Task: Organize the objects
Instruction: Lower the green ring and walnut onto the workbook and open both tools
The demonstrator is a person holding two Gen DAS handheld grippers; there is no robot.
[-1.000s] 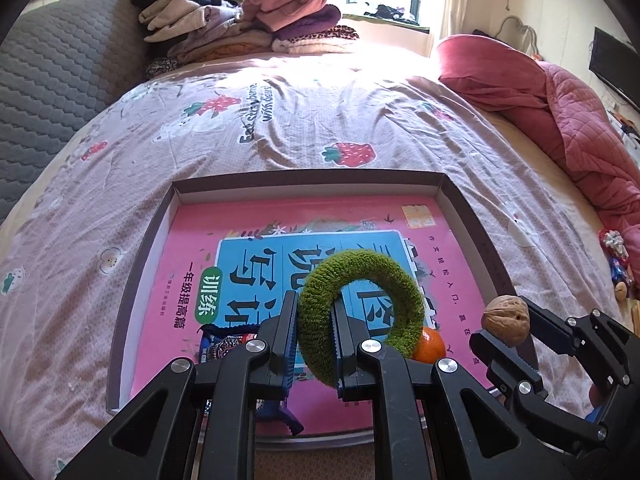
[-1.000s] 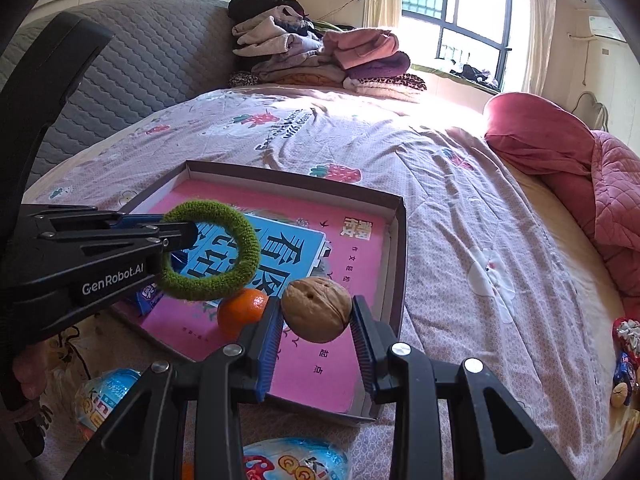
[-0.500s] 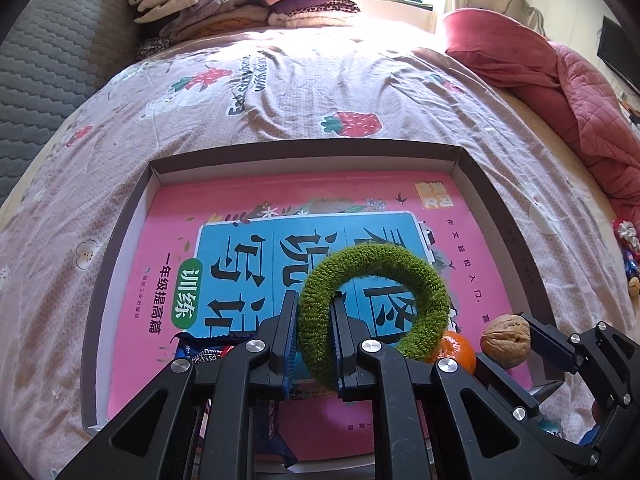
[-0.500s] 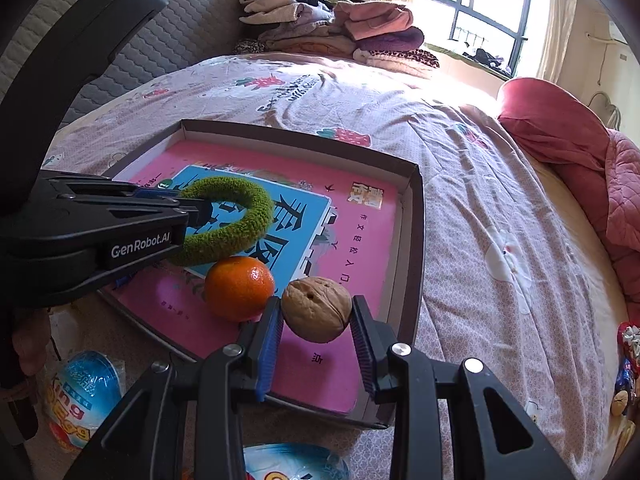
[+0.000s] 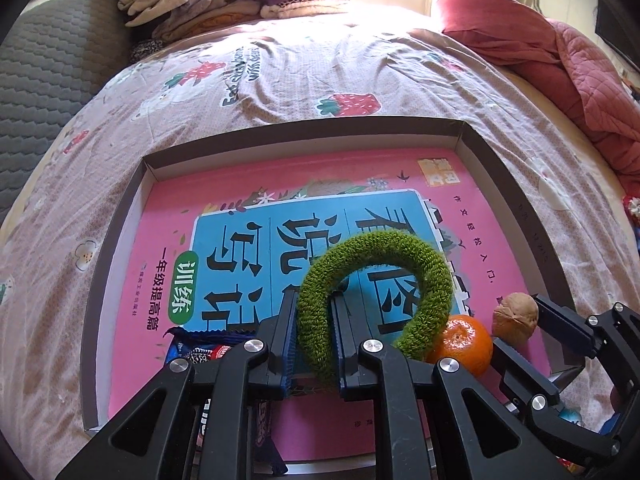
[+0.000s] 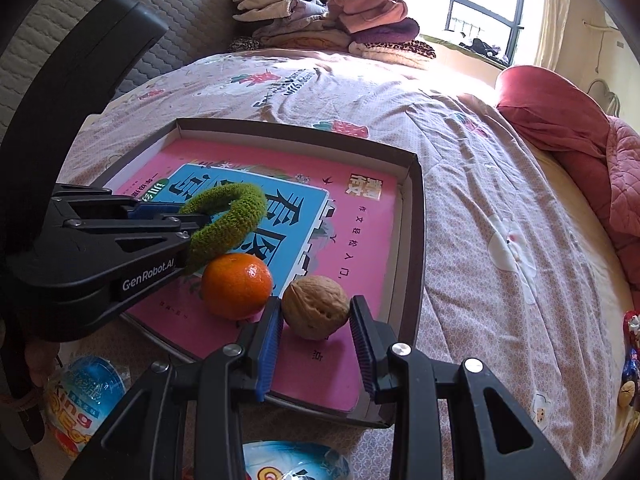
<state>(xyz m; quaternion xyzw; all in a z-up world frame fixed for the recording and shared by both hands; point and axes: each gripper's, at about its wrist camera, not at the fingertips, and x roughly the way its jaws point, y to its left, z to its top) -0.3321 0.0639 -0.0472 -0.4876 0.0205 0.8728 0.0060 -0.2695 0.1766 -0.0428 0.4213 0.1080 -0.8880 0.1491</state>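
1. The shallow box (image 5: 516, 200) lies on the bedspread (image 5: 320, 68); its pink book (image 5: 224, 216) is bare from 9 to 1 o'clock of the ring
2. The left gripper (image 5: 314, 344) pinches the green ring (image 5: 384, 256), jaws just starting to part; the right gripper (image 6: 316, 332) clamps the walnut (image 6: 315, 306)
3. The tangerine (image 6: 237, 285) sits at the walnut's 9 o'clock, touching the ring; a snack packet (image 5: 200, 350) lies at the ring's 8 o'clock

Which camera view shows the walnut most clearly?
The right wrist view: the walnut sits large and central between the right tongs, beside the orange. The left wrist view shows it only small, near the right edge.
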